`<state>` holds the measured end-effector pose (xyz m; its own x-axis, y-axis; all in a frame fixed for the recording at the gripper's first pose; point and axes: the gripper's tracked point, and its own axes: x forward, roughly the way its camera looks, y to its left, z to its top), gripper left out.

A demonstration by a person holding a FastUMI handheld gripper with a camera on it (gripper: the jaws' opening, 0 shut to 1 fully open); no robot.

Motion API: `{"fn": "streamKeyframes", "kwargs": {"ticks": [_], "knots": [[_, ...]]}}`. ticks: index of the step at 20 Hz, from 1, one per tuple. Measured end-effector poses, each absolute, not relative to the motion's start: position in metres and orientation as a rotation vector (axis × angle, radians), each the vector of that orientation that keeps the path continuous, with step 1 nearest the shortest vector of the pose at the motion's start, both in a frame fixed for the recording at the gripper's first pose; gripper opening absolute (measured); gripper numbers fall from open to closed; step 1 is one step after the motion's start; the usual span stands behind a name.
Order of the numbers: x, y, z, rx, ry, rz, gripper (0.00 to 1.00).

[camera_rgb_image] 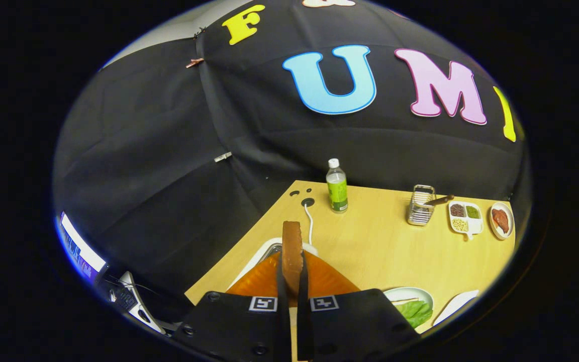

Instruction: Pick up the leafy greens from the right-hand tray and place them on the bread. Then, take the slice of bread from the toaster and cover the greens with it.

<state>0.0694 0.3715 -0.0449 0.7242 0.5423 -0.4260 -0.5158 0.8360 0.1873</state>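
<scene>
My gripper (292,264) is shut on a slice of bread (292,244). The slice stands upright and edge-on between the orange fingers (264,279), its brown crust rising above their tips. Just under and behind it is the white toaster (257,259) with its metal slot, at the table's near left corner. The slice looks lifted out of the slot, though its lower part is hidden by the fingers. To the right of the fingers, leafy greens (415,311) lie on a white plate (410,292), with a pale strip showing beside them.
On the wooden table (380,251) a green-labelled bottle (337,187) stands beyond the toaster, with a white cable (310,223) beside it. At the far right stand a wire basket (420,206), a divided dish (465,217) and a small plate of meat (501,220). Another white tray (456,304) lies beside the greens.
</scene>
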Motion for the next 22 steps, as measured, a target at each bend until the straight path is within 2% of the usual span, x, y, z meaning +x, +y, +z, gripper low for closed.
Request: {"fn": "streamKeyframes", "kwargs": {"ticks": [9,22], "knots": [[0.075,0.268,-0.108,0.207,0.637,0.412,0.09],[0.089,0.203,-0.206,0.36,0.83,0.35,0.1]]}}
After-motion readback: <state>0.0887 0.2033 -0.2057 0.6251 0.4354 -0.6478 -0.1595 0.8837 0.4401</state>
